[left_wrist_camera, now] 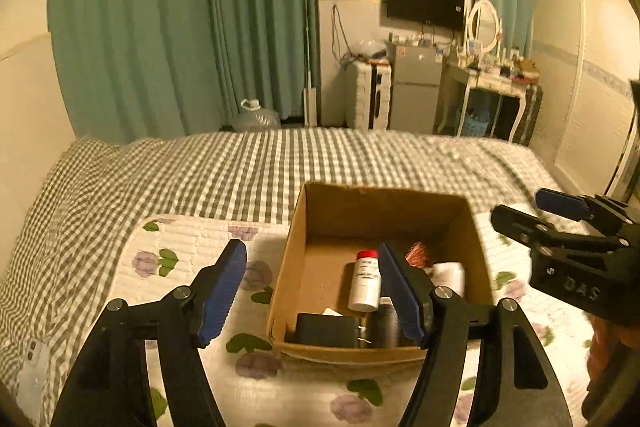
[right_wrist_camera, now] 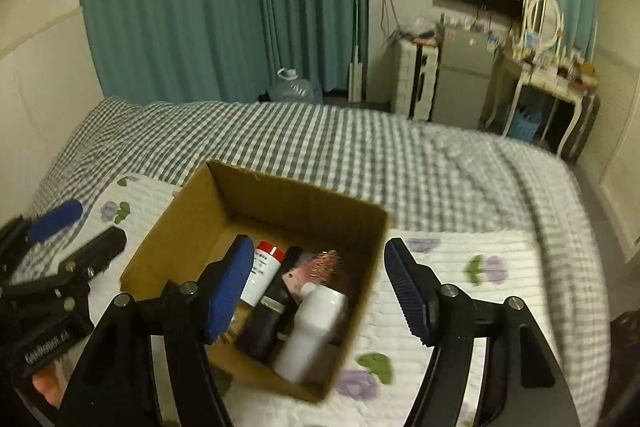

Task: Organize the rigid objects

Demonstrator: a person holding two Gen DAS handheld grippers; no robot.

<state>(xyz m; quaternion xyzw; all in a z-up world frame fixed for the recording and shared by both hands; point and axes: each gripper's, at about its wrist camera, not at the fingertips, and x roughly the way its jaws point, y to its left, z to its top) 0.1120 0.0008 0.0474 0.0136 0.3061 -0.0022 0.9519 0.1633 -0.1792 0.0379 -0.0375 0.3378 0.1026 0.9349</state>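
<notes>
An open cardboard box (left_wrist_camera: 289,267) (right_wrist_camera: 180,223) stands on a floral quilted mat on the bed. Inside lie a white bottle with a red cap (left_wrist_camera: 365,283) (right_wrist_camera: 262,273), a bigger white bottle (right_wrist_camera: 316,331) (left_wrist_camera: 450,277), a pink bristly brush (right_wrist_camera: 322,263) (left_wrist_camera: 418,253), a dark bottle (right_wrist_camera: 270,311) and a black block (left_wrist_camera: 326,329). My left gripper (left_wrist_camera: 310,251) (right_wrist_camera: 80,231) hovers over the box's near left side, open, nothing between its blue pads. My right gripper (right_wrist_camera: 318,243) (left_wrist_camera: 532,213) hangs above the box's right half, open and empty.
The floral mat (left_wrist_camera: 192,251) lies on a grey-checked bedspread (left_wrist_camera: 280,159). A pale phone (left_wrist_camera: 32,375) rests at the bed's near left. Beyond the bed are teal curtains, a water jug (left_wrist_camera: 256,117), a small fridge (left_wrist_camera: 416,91) and a dressing table (left_wrist_camera: 492,79).
</notes>
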